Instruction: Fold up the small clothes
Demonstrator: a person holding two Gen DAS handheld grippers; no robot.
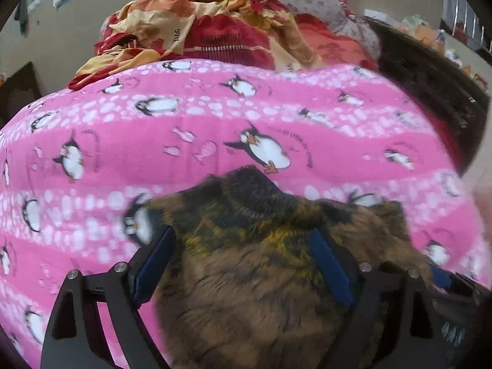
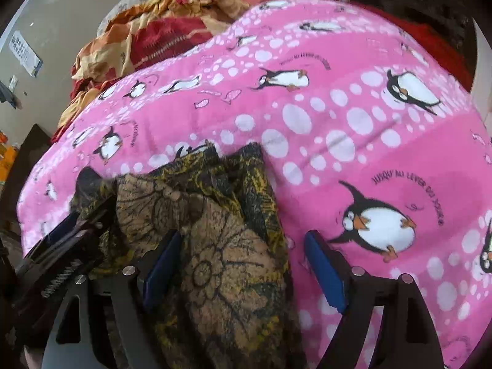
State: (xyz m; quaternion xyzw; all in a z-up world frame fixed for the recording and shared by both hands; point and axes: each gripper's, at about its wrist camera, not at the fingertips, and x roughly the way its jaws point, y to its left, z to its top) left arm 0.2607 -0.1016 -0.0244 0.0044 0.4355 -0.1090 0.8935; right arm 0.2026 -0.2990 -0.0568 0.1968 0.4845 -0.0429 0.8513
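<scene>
Left wrist view: brown patterned garment [image 1: 252,264] lies on the pink penguin blanket [image 1: 215,129], between the spread fingers of the left gripper [image 1: 243,261]. Right gripper [image 2: 243,264], likewise wide apart, straddles its edge. Soft, light, limp cloth; best pinched at a hem.

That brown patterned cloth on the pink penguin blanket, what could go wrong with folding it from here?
The brown cloth lies bunched, not flat, so a fold may come out crooked. Both the left gripper and the right gripper stand open over it, and the right one straddles its edge, so a pinch could also catch the soft pink blanket. The heap of red and orange clothes sits close behind and could get dragged in.
</scene>
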